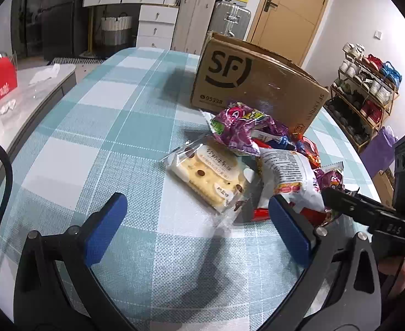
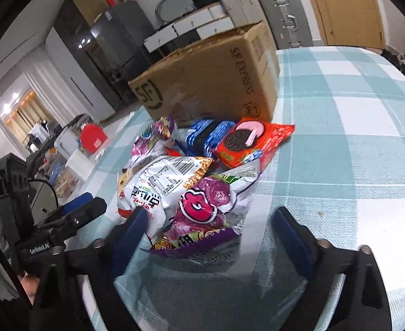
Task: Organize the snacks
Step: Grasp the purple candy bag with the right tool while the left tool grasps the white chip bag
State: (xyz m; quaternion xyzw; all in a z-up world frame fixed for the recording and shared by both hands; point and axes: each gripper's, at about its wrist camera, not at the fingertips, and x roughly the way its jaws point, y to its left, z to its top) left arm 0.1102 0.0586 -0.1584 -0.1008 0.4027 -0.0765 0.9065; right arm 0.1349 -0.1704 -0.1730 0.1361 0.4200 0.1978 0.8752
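A heap of snack packs lies on the checked tablecloth (image 1: 114,127) in front of a brown SF cardboard box (image 1: 257,82). My left gripper (image 1: 198,220) is open just short of a clear pack of crackers (image 1: 210,176); nothing is between its blue pads. A purple bag (image 1: 238,127) and a white bag (image 1: 290,176) lie to its right. In the right wrist view my right gripper (image 2: 213,231) stands open with a purple snack bag (image 2: 202,209) between its fingers, the pads not pressing it. Beyond it are a white bag (image 2: 161,182), a red Oreo pack (image 2: 252,140), blue packs (image 2: 205,135) and the box (image 2: 210,82).
The other gripper (image 2: 75,209) pokes in from the left of the heap. A grey side counter with a red box (image 1: 2,80) stands left of the table. A shoe rack (image 1: 367,91) is at the right, with drawers, suitcases and a door behind.
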